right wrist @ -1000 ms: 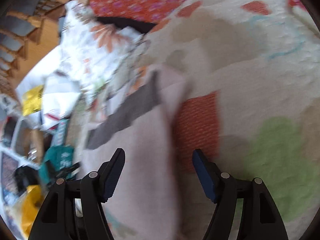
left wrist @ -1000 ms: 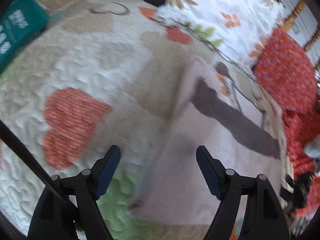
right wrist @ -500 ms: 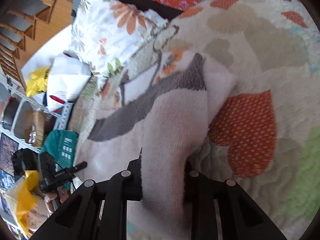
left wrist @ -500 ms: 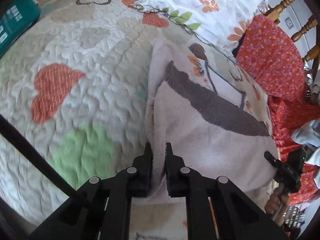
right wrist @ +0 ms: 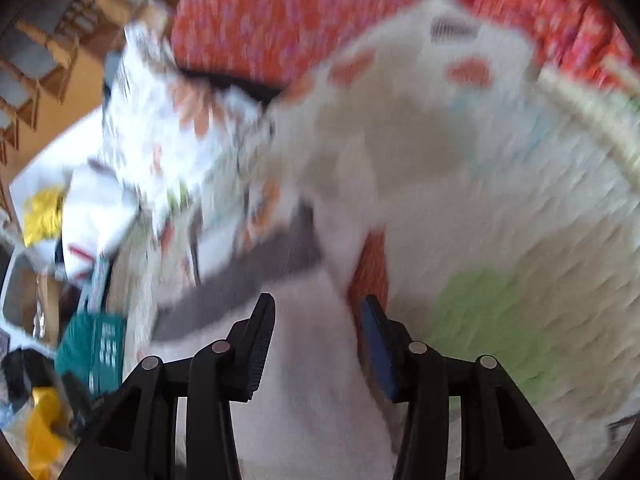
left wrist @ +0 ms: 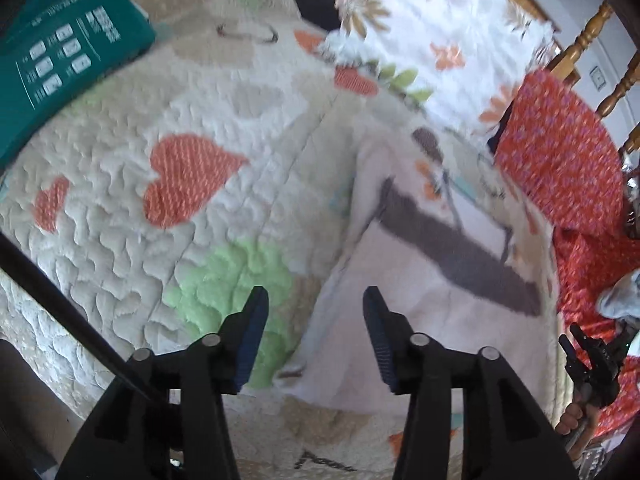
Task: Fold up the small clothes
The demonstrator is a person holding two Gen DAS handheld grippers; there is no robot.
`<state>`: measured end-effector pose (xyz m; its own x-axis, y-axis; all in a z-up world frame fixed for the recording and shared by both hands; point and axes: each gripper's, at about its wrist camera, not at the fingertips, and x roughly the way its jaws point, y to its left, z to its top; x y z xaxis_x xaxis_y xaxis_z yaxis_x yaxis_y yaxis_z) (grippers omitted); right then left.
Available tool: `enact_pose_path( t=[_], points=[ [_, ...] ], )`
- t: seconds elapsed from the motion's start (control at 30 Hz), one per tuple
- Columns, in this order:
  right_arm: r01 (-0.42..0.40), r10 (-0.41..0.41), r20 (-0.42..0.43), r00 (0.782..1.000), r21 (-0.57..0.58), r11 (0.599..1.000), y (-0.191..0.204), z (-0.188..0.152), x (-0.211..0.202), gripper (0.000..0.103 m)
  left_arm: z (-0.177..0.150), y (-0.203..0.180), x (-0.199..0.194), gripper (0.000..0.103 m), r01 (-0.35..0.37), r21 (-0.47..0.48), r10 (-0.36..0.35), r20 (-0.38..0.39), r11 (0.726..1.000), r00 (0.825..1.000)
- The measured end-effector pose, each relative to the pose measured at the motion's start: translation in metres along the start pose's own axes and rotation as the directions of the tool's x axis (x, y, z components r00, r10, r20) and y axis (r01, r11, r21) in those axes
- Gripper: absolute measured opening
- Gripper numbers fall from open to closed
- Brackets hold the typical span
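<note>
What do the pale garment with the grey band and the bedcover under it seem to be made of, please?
Garment: probably terry or fleece knit, matte, with a fuzzy nap; blur leaves it open. Bedcover: quilted cotton-like fabric, matte, puckered by wavy stitching around the heart patches.

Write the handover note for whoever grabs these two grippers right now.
Left gripper: open, jaws just reopened, nothing between them.
Right gripper: open, jaws just reopened; cloth lies below, not pinched.
The pale towel with the grey band lies on the quilt, one side edge folded over, flat and released.
Done: one fold appears laid.
Left: likely fold it again to a smaller packet and smooth it. The right wrist view is blurred, so check the edge alignment first.
</note>
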<state>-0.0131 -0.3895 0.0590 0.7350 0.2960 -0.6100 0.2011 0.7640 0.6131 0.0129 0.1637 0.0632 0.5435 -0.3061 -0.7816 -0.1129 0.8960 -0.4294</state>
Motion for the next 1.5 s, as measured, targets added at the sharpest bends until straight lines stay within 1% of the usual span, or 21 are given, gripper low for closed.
enact_pose_path(
  t=[0.07,0.1,0.2,0.27,0.3,0.33,0.37,0.4,0.47,0.53,0.63,0.67,0.73,0.83,0.9,0.97,1.03,1.1,1.3,1.4,1.5],
  points=[
    [-0.025,0.026,0.018,1.0,-0.042,0.999,0.014,0.004,-0.001,0.05,0.002,-0.01,-0.004,0.06,0.014,0.018,-0.015,0.028,1.0,1.0],
    [-0.05,0.05,0.0,0.999,-0.066,0.997,0.021,0.002,0.004,0.05,0.001,-0.016,-0.005,0.063,0.009,0.04,-0.01,0.038,0.999,0.999],
    [-0.112,0.099,-0.113,0.989,-0.113,0.987,0.043,-0.01,0.036,0.049,-0.002,-0.038,0.013,0.064,-0.015,0.124,0.014,0.003,0.992,1.0],
    [-0.083,0.056,-0.18,0.982,-0.144,0.986,0.049,-0.018,0.058,0.049,-0.007,-0.047,0.032,0.064,-0.032,0.168,0.043,-0.058,0.985,0.997],
    [-0.026,-0.008,-0.202,0.979,-0.163,0.986,0.048,-0.021,0.069,0.049,-0.009,-0.05,0.041,0.066,-0.049,0.184,0.066,-0.085,0.982,0.994],
    [0.009,-0.043,-0.199,0.979,-0.17,0.985,0.045,-0.023,0.074,0.047,-0.012,-0.05,0.05,0.067,-0.079,0.204,0.104,-0.116,0.976,0.988],
    [0.034,-0.066,-0.185,0.981,-0.17,0.985,0.043,-0.022,0.077,0.047,-0.014,-0.047,0.065,0.067,-0.142,0.224,0.18,-0.161,0.964,0.97],
    [0.054,-0.081,-0.164,0.983,-0.162,0.985,0.041,-0.02,0.076,0.047,-0.015,-0.044,0.07,0.066,-0.161,0.222,0.201,-0.173,0.962,0.964],
    [0.088,-0.105,-0.119,0.987,-0.138,0.987,0.038,-0.014,0.069,0.048,-0.012,-0.042,0.065,0.067,-0.158,0.205,0.191,-0.151,0.966,0.97],
    [0.098,-0.108,-0.078,0.991,-0.122,0.988,0.037,-0.011,0.06,0.05,-0.009,-0.04,0.058,0.067,-0.195,0.211,0.221,-0.108,0.958,0.969],
    [0.092,-0.096,-0.023,0.995,-0.11,0.99,0.037,-0.008,0.048,0.051,-0.004,-0.028,0.046,0.068,-0.278,0.189,0.29,-0.033,0.942,0.957],
    [0.09,-0.091,-0.01,0.996,-0.112,0.99,0.037,-0.008,0.044,0.051,-0.002,-0.023,0.044,0.07,-0.308,0.181,0.318,-0.023,0.934,0.948],
    [0.088,-0.087,0.014,0.996,-0.134,0.987,0.043,-0.012,0.038,0.051,0.003,-0.008,0.043,0.077,-0.344,0.151,0.352,-0.028,0.927,0.936],
    [0.1,-0.094,0.042,0.995,-0.193,0.976,0.057,-0.024,0.032,0.054,0.013,0.011,0.042,0.077,-0.367,0.079,0.371,-0.052,0.927,0.927],
    [0.12,-0.111,0.05,0.993,-0.254,0.96,0.069,-0.036,0.033,0.055,0.018,0.021,0.035,0.077,-0.348,0.026,0.349,-0.046,0.937,0.936],
    [0.145,-0.137,0.047,0.989,-0.333,0.932,0.088,-0.051,0.037,0.055,0.023,0.031,0.026,0.077,-0.293,-0.046,0.292,-0.034,0.955,0.956],
    [0.128,-0.133,0.018,0.991,-0.408,0.904,0.109,-0.068,0.043,0.055,0.027,0.037,0.018,0.077,-0.248,-0.1,0.247,-0.02,0.964,0.969],
    [0.087,-0.111,-0.022,0.994,-0.475,0.876,0.135,-0.089,0.051,0.055,0.028,0.042,0.011,0.077,-0.222,-0.136,0.223,-0.007,0.966,0.975],
    [-0.05,-0.073,-0.176,0.982,-0.604,0.795,0.208,-0.142,0.096,0.058,0.024,0.047,-0.001,0.077,-0.17,-0.181,0.177,0.024,0.969,0.984],
    [-0.101,-0.063,-0.235,0.97,-0.623,0.775,0.238,-0.15,0.121,0.058,0.014,0.046,0.002,0.077,-0.148,-0.166,0.151,0.006,0.975,0.989],
    [-0.125,-0.072,-0.288,0.955,-0.612,0.781,0.266,-0.145,0.151,0.059,0.003,0.044,0.005,0.077,-0.139,-0.146,0.14,-0.01,0.979,0.99]
  ],
)
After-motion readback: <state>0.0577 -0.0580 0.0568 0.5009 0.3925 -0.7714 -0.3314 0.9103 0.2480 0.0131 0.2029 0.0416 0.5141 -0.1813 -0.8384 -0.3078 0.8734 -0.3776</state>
